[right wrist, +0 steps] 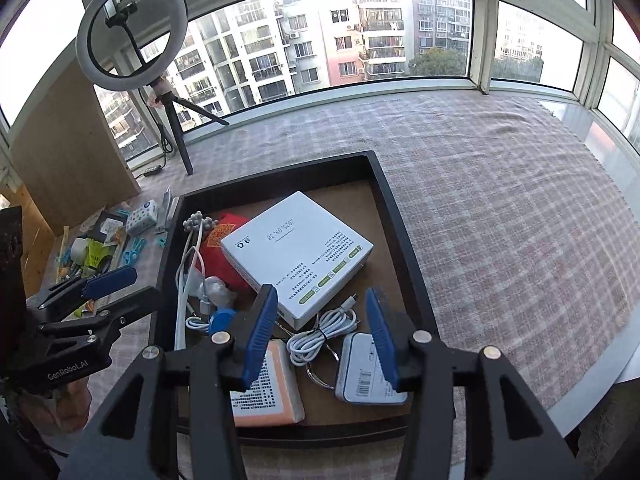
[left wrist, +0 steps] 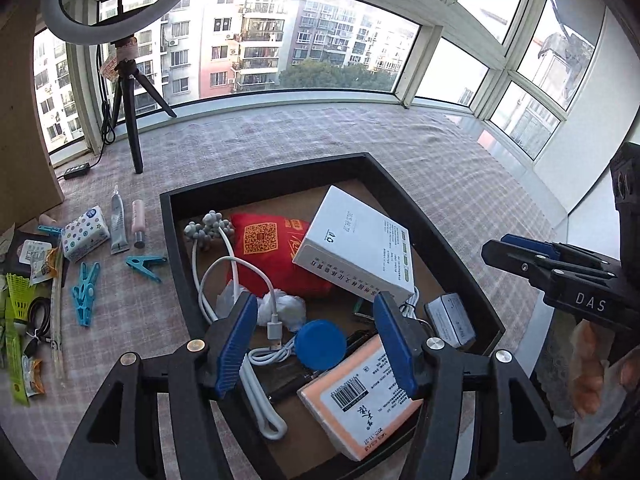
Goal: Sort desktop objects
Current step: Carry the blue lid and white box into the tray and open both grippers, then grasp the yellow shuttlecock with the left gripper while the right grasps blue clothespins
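Bright daylight floods through the windows [left wrist: 280,40]; overexposed sky, strong fisheye bending, dark corners

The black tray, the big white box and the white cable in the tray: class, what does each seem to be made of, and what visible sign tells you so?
Black tray: matt black walls, probably painted wood or board; the brown floor looks like fibreboard.
Big white box: smooth printed cardboard, judging by its sharp folded edges and printed text.
White cable: glossy, flexible plastic sheath; it lies in soft coils.
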Motion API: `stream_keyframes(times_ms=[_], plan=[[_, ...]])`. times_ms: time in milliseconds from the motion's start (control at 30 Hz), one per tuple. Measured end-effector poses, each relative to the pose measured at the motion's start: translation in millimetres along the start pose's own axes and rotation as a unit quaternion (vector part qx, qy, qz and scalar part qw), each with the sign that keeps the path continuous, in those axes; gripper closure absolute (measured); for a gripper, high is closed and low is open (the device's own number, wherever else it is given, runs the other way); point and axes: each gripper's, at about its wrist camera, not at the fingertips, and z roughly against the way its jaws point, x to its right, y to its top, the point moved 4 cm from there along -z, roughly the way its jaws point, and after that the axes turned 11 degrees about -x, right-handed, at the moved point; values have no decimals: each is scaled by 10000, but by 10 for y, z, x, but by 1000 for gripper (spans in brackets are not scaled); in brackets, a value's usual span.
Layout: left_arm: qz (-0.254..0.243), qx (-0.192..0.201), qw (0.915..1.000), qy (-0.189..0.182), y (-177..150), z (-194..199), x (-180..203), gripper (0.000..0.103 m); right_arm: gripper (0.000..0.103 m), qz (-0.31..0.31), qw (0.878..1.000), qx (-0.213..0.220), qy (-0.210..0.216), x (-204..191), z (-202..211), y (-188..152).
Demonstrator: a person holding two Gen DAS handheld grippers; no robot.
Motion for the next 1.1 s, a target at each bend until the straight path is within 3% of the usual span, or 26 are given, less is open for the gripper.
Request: stream_keyframes(times_ms=[267,733,967,1100], plan=[[527,-35,9985,134,-221,197,-787,52,58,-52,9997,-139,195,-476,-142,-59],[1373,45,9868,862,-690,686,-2669,55,58,618,9955,-448,567,-2093,-653,51],[1648,-97,9818,937,-684,607,-3430,56,58,638,9924,-838,639,-2733,-1158,90],[1624,-189,9823,914,-570,446,-3666,58,58,666,9906,-1039,591,-3013,-1446,107]])
